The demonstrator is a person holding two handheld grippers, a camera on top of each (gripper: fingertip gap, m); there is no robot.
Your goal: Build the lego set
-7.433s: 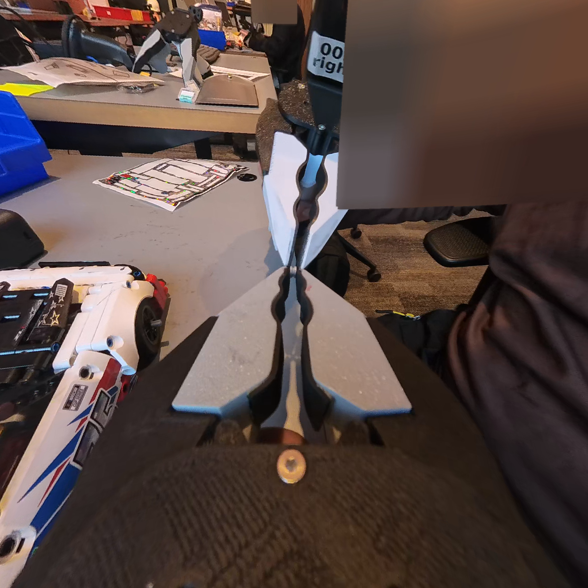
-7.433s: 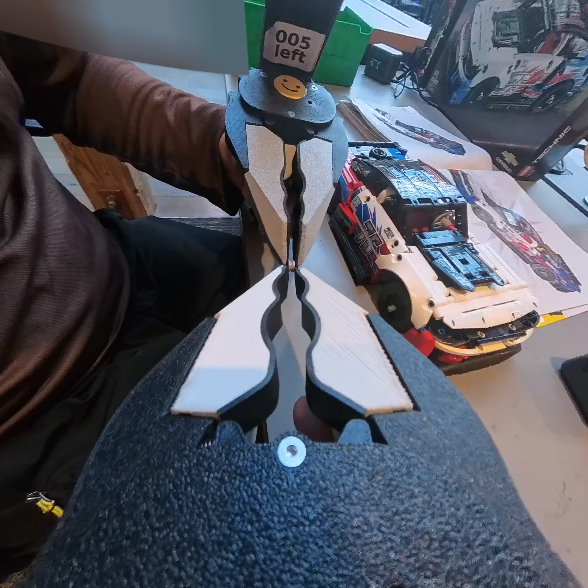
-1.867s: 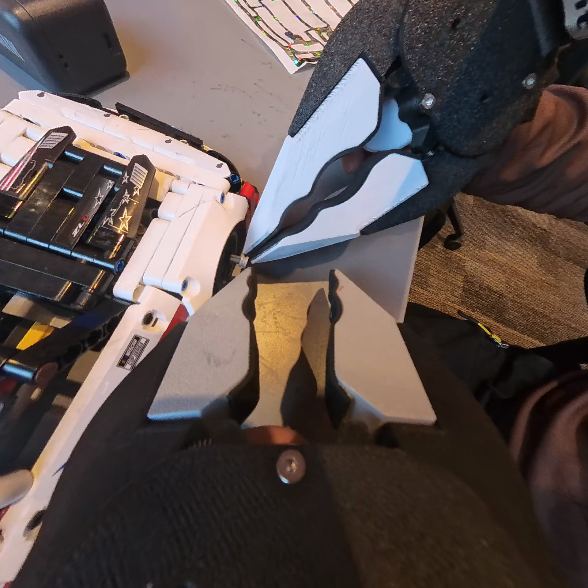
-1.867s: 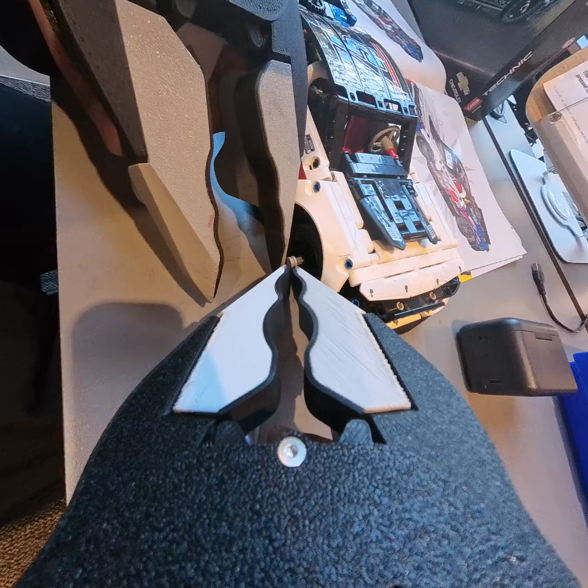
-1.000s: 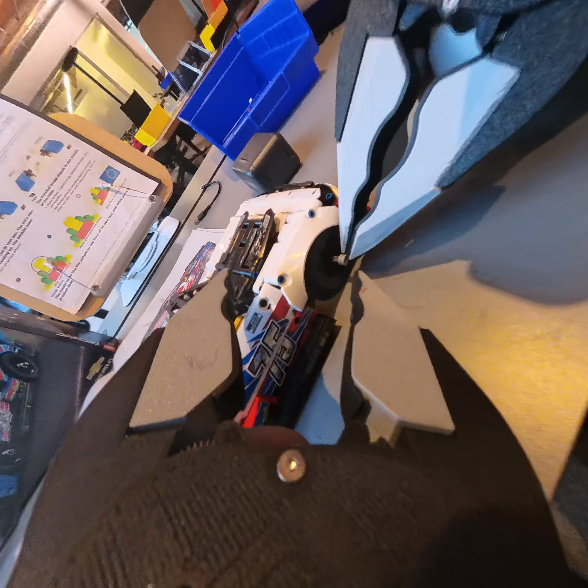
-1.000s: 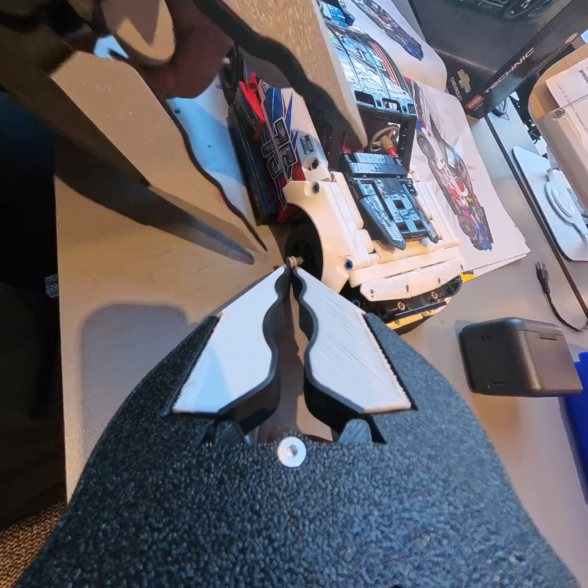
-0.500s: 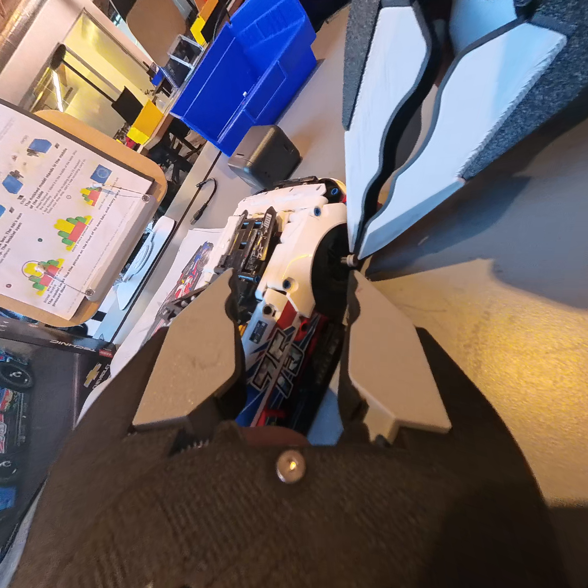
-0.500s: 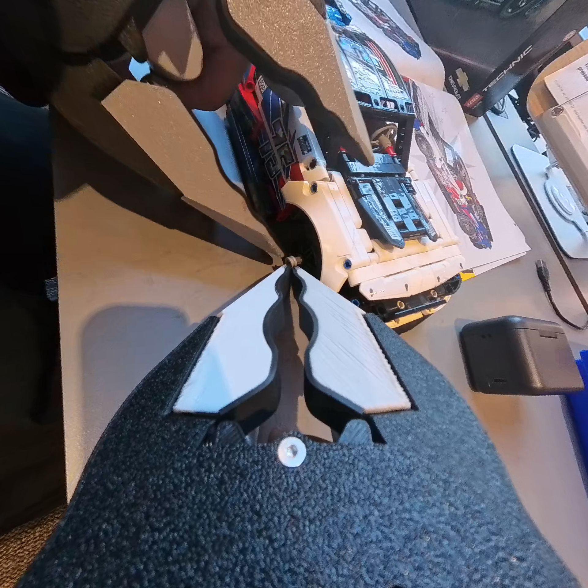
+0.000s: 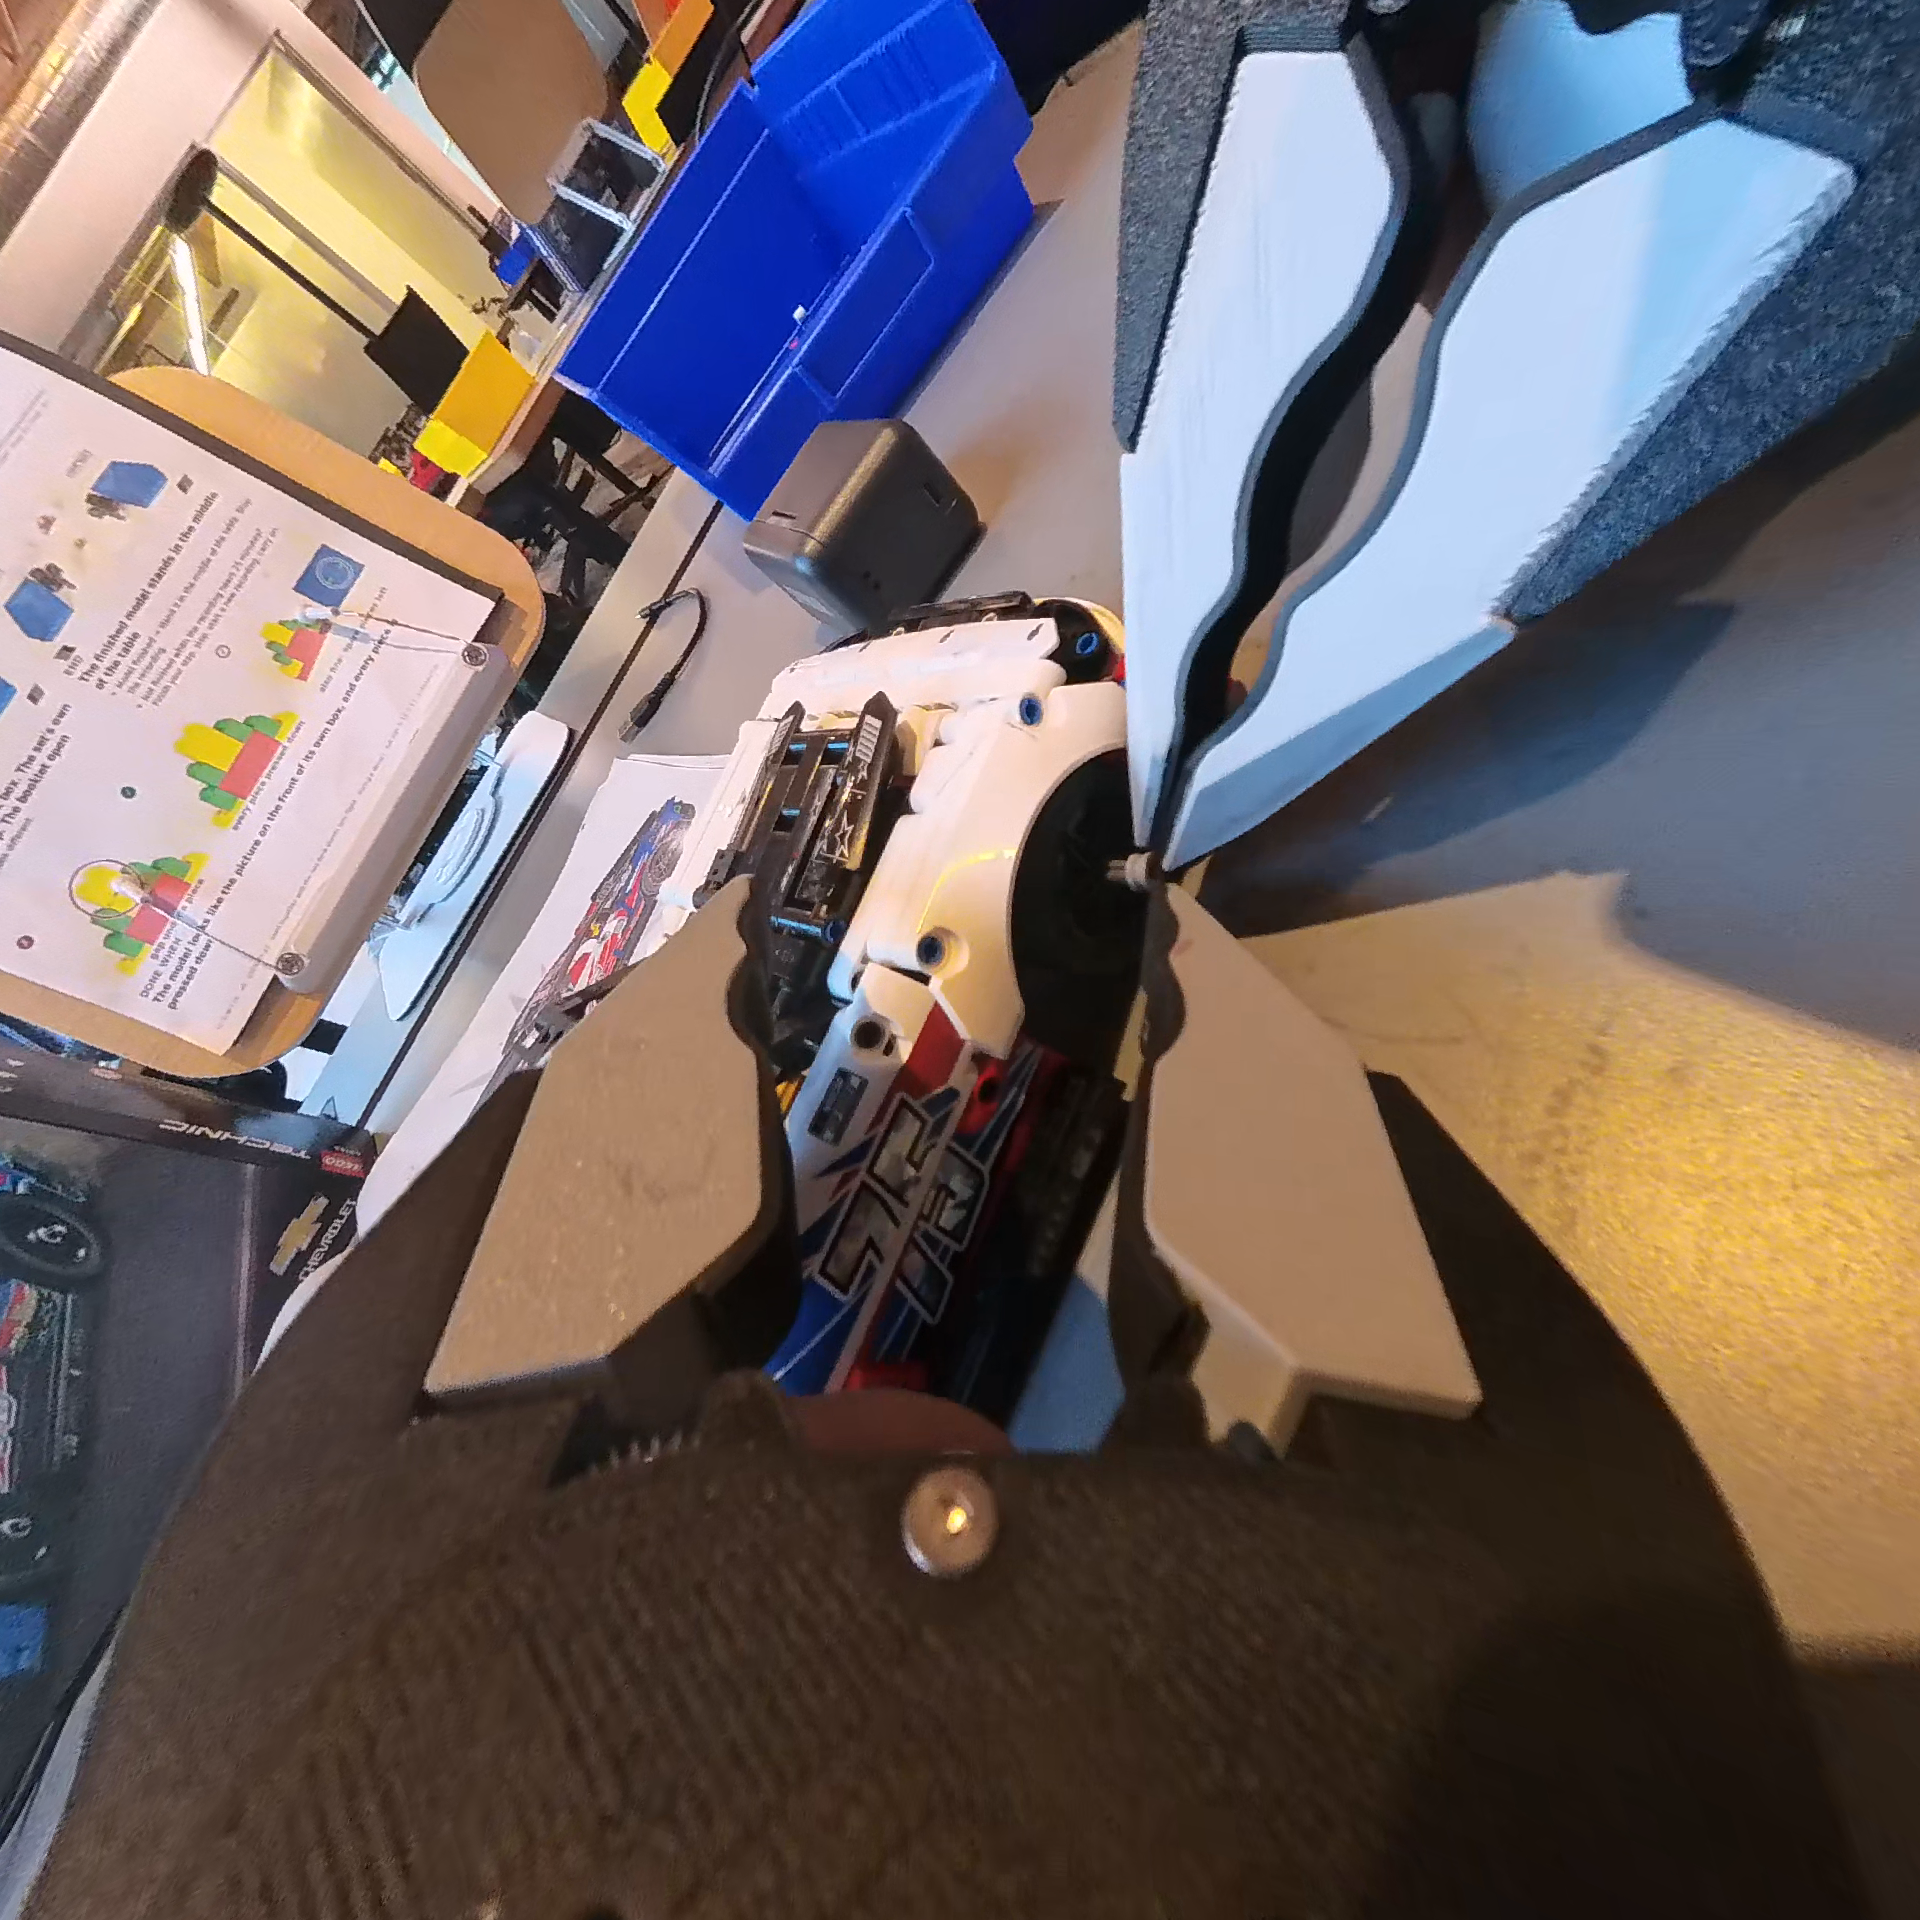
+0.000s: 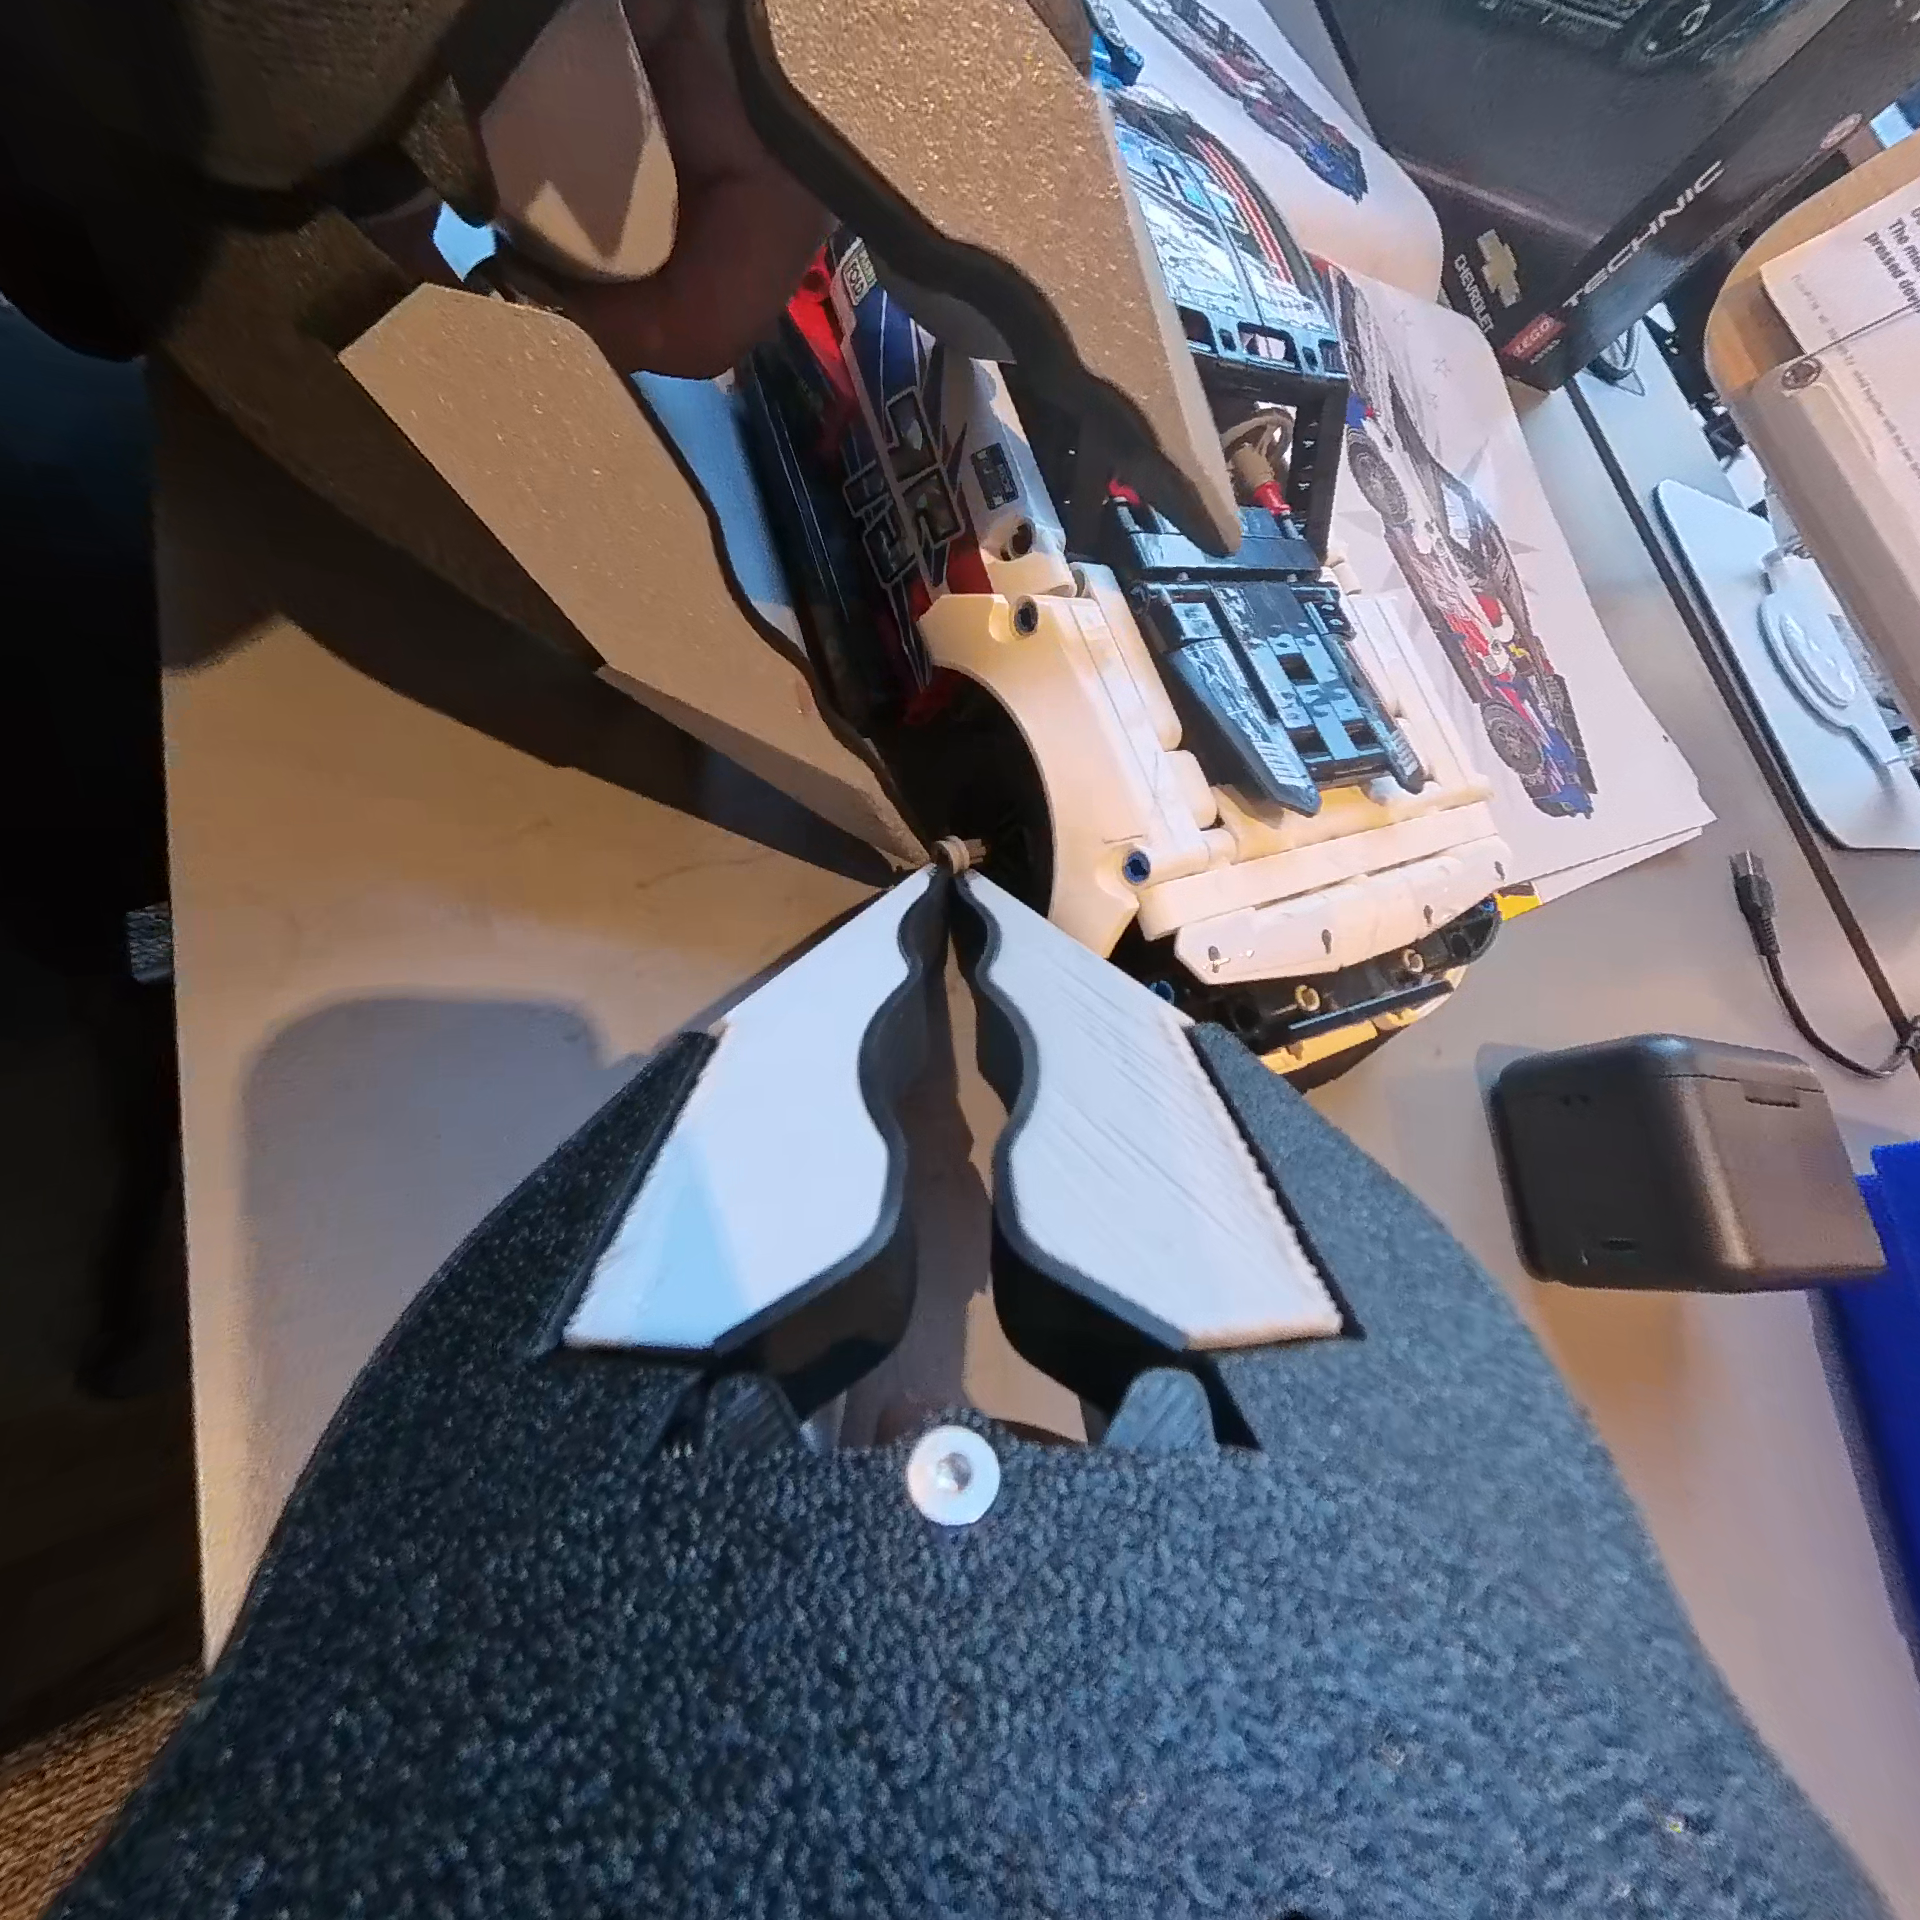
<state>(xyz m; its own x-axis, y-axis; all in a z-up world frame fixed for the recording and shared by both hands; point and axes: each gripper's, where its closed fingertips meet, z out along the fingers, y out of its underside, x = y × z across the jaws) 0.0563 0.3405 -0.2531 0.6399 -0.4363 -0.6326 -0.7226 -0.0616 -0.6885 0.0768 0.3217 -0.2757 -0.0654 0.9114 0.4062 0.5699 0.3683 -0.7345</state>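
Observation:
A white, black, red and blue Lego race car lies on the grey table. My right gripper, with white fingers, is shut on a small tan pin held at the hub of the car's near front wheel. It also shows in the left wrist view, tips at the pin. My left gripper, with grey fingers, is open and straddles the car: one finger lies beside the wheel, the other over the cockpit. I cannot tell whether the fingers touch the car.
A black box sits by the car's nose, with a blue bin and a cable near it. Printed sheets lie under the car. The set's dark box and a wooden board with a sheet stand behind. The table edge is close.
The left gripper let go of the pin, opened wide and moved in around the car's front. The right gripper stays shut on the pin at the wheel hub.

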